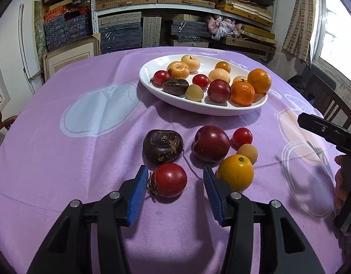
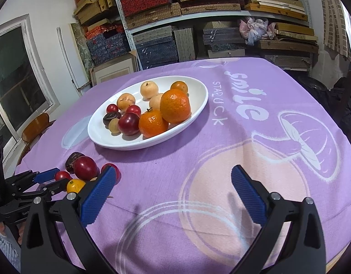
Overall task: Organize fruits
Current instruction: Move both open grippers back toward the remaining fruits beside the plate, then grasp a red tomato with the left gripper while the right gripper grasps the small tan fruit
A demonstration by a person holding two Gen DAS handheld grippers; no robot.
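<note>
A white oval plate holds several fruits, among them two oranges. Loose on the purple cloth lie a red tomato, a dark brown fruit, a dark red plum, a small red tomato, a tan round fruit and a yellow-orange fruit. My left gripper is open, its blue pads either side of the red tomato, not closed on it. My right gripper is open and empty over bare cloth, right of the loose fruits.
The table wears a purple cloth with white print. Shelves of stacked boxes stand behind it. Wooden chairs stand at the left and right. A window is at the left.
</note>
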